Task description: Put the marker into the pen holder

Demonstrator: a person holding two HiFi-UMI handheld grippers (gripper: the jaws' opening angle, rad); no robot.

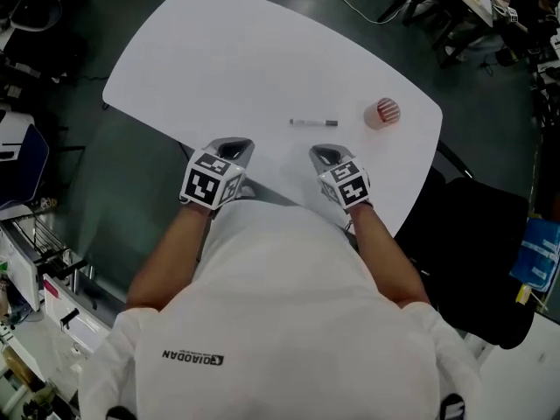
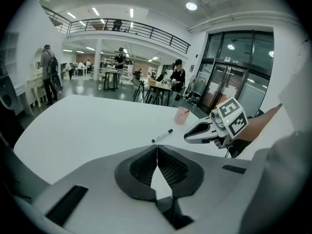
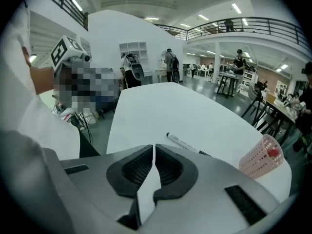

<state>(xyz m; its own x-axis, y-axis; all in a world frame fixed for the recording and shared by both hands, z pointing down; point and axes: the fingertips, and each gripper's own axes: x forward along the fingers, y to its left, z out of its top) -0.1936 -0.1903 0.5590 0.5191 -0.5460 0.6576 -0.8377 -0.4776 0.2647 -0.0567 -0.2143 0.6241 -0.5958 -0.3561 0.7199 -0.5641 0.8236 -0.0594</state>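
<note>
Both left tongs (image 1: 236, 147) and right tongs (image 1: 325, 155) are closed, empty: reaching step. Next, right should open around marker (image 1: 313, 122), near apparently empty pen holder (image 1: 382, 112).

Your table (image 1: 219, 59) has a smooth white top, matt with only a soft sheen. The marker (image 1: 313, 122) looks like white plastic with a black plastic cap. The pen holder (image 3: 261, 157) is pink plastic, pierced like a mesh. Your left gripper (image 1: 234, 147) and right gripper (image 1: 325, 154) have grey matt plastic shells; their pads (image 2: 143, 168) are black, ribbed and look rubbery. Your shirt (image 1: 289, 322) is white cloth. The floor (image 1: 131, 191) is dark and slightly glossy
</note>
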